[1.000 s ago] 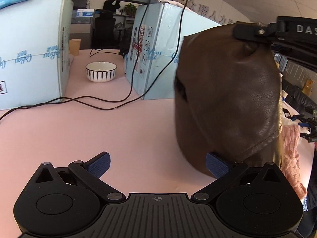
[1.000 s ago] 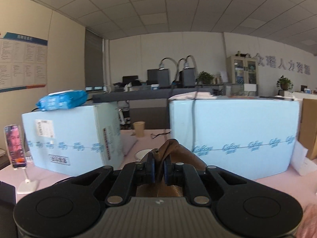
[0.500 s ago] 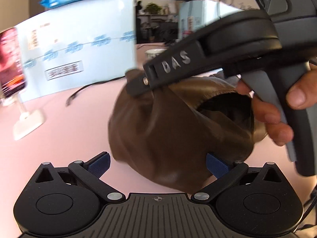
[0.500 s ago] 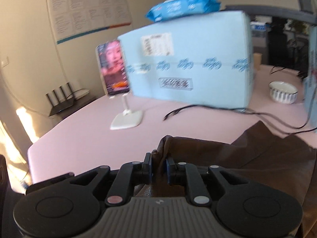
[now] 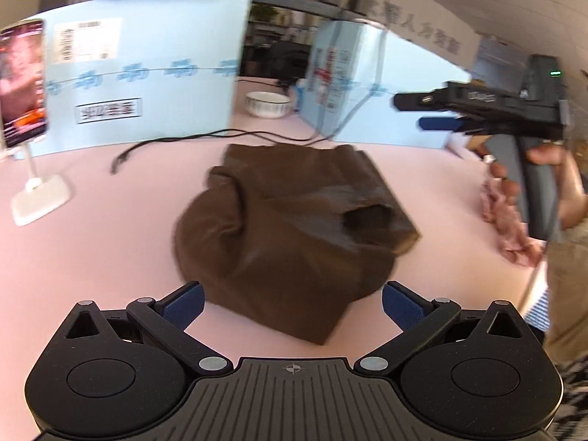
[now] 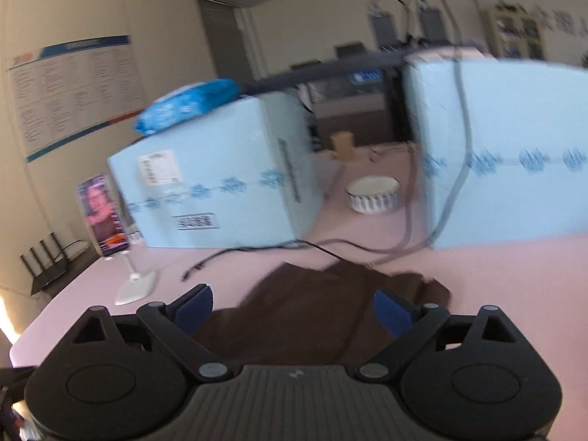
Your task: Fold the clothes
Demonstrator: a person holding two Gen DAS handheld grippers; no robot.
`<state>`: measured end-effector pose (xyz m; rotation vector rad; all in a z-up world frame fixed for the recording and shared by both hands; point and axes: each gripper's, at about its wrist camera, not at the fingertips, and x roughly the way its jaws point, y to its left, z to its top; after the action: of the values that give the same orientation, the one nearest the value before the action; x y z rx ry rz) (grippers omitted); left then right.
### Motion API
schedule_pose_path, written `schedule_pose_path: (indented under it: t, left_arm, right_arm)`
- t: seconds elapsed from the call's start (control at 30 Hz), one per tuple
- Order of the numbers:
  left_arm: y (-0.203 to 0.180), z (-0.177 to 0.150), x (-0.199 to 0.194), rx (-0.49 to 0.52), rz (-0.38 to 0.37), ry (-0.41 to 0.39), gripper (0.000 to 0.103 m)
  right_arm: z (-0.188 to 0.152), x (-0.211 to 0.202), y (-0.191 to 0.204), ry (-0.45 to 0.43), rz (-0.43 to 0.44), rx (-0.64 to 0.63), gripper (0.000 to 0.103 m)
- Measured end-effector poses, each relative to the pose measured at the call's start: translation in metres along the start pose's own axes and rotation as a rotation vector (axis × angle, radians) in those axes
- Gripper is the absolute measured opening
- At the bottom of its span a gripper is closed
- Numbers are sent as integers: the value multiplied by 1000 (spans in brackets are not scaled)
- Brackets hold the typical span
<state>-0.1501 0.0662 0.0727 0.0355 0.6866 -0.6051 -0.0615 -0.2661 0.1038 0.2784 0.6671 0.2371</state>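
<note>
**Left gripper nearer, garment dead ahead**

Left gripper (image 5: 292,303) spread wide, nothing between the pads, just short of the brown garment (image 5: 294,220). Heaped mid-table (image 5: 92,242), long axis running away and rightward. Right gripper (image 6: 292,307) opening above the far end, cloth under but unclamped. Judged next: grasp of the near edge from the left.
</note>
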Motion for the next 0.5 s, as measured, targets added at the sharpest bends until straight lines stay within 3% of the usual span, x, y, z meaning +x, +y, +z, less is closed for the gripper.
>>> schedule_pose_path:
  t: [0.07, 0.13, 0.23, 0.33, 0.37, 0.4, 0.5]
  left_arm:
    - [-24, 1, 17, 86, 74, 13, 103]
    - [-48, -4, 42, 187, 226, 47, 103]
    - [-57, -14, 83, 291, 385, 101, 103]
    - [-43, -20, 102, 254, 401, 110, 103]
    - [-32, -19, 102, 190, 379, 99, 103]
    - [-24, -16, 104, 137, 362, 104, 103]
    - [-5, -15, 104, 73, 340, 100, 103]
  right_arm:
    - [-4, 23, -27, 82, -75, 91, 96]
    - [-13, 47, -47, 148, -168, 144, 96]
    - [-32, 70, -59, 130, -154, 149, 98]
    - [-42, 84, -57, 116, -74, 89, 89]
    - [-44, 86, -54, 110, -54, 64, 78]
    - [-45, 89, -48, 96, -53, 35, 55]
    - [-45, 94, -42, 77, -39, 31, 29]
